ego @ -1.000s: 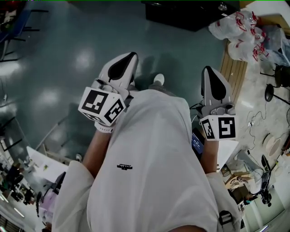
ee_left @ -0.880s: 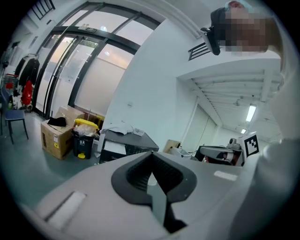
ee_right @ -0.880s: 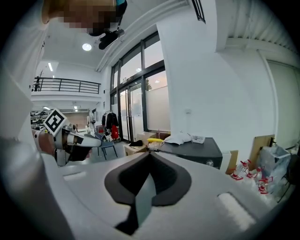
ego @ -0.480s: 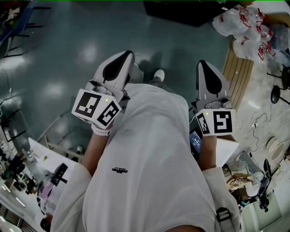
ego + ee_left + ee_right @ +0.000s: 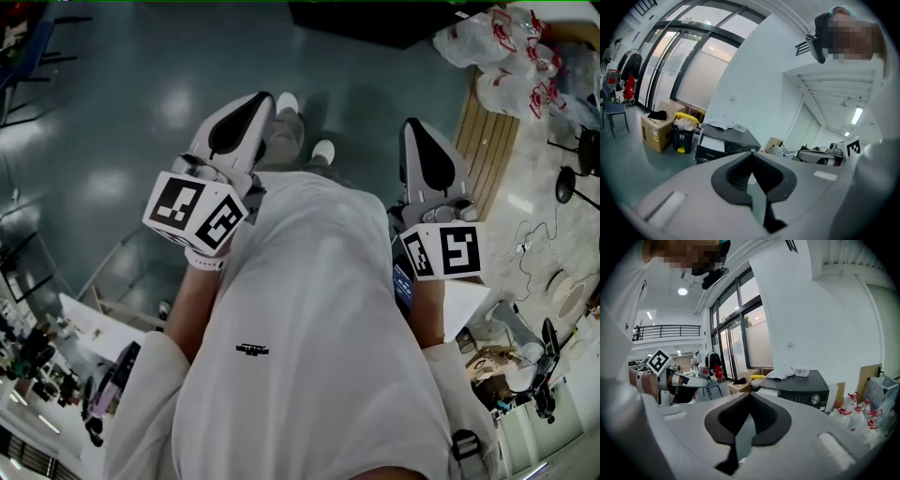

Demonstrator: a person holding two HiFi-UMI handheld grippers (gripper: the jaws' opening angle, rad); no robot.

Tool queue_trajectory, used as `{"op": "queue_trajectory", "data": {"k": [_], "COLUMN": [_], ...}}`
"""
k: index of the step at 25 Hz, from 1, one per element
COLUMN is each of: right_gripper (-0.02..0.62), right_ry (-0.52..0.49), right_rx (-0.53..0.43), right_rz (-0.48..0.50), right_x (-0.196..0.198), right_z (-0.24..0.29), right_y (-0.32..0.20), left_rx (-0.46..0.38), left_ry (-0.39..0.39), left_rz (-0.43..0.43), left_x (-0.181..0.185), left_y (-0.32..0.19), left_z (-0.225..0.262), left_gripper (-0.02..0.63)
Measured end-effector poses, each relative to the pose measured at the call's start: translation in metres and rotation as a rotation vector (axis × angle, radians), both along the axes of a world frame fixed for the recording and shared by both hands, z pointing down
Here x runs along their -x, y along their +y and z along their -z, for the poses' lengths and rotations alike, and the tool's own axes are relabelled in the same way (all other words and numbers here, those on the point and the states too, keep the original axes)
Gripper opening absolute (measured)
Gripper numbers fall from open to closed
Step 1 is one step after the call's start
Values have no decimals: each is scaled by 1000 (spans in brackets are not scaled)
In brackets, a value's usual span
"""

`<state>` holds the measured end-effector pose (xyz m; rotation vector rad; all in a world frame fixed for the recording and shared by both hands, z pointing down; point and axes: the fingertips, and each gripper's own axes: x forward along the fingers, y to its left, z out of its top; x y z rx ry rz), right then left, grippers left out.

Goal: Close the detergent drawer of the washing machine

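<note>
- The floor (image 5: pixel 141 112) spreads grey-green and glossy below both grippers.
- The person's white shirt (image 5: pixel 309 328) fills the space between the two grippers, which are held at either side of it.
- The washing machine (image 5: pixel 801 387), dark with a knob on its front panel, stands well ahead of the right gripper (image 5: pixel 750 392), a little to its right. Its detergent drawer is too small to make out.
- A white cloth (image 5: pixel 780 373) lies on the machine's top.
- A cardboard box (image 5: pixel 654 133) and a yellow-lidded bin (image 5: pixel 684 136) stand ahead of the left gripper (image 5: pixel 751 152), off to its left, beside the machine.
- Plastic bags (image 5: pixel 853 420) with red print sit low to the right of the right gripper.
- The left gripper's jaws are pressed together, with nothing between them.
- The right gripper's jaws likewise meet at the tips, empty.
</note>
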<state>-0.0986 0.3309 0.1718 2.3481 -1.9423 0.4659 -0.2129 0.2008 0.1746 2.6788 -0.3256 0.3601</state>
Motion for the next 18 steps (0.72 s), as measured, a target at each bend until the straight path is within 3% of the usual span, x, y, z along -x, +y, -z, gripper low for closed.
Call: {"op": "queue_trajectory", "data": {"k": [6,18], "right_gripper": [2,2], "right_ry": [-29,29], "right_rx": [-1,30], "right_rz": [-21,-45], "right_x": [-16,-52], "right_z": [9,30], "right_y": [-30,-104], "left_rx": [19,67], "left_ry": [51,139], "left_rz": [-8,16], "left_x": [-26,-51], "left_y": [-32,-116], "left_z": [12,12], "left_gripper": [15,15]}}
